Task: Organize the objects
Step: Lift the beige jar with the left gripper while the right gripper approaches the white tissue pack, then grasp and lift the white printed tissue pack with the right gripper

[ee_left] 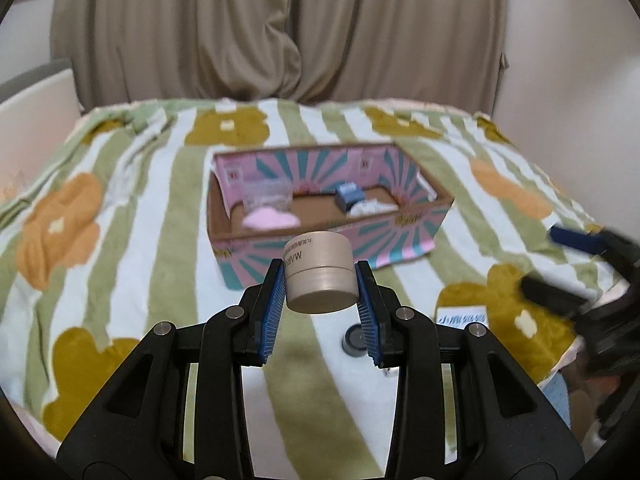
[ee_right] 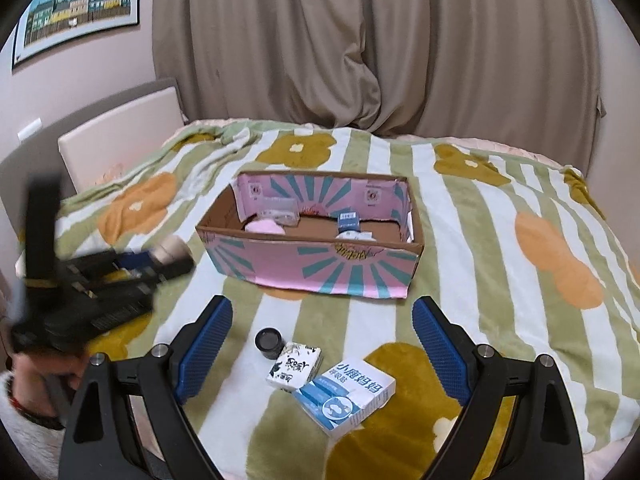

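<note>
My left gripper [ee_left: 320,276] is shut on a beige round jar [ee_left: 320,274] and holds it above the blanket, in front of the pink and teal cardboard box [ee_left: 320,248]. The box [ee_right: 320,268] holds a pink item [ee_right: 266,226], a clear container [ee_right: 278,210] and a small blue box [ee_right: 348,220]. My right gripper [ee_right: 322,344] is open and empty above a small black jar [ee_right: 269,340], a white patterned packet [ee_right: 294,366] and a blue and white box [ee_right: 344,394]. The left gripper [ee_right: 160,260] shows blurred in the right wrist view with the jar.
The flowered striped blanket [ee_left: 120,240] covers the bed. Beige curtains [ee_right: 360,40] hang behind it. A headboard [ee_right: 120,132] stands at the left and a framed picture [ee_right: 80,4] hangs on the wall. The right gripper [ee_left: 592,280] shows blurred at the right edge.
</note>
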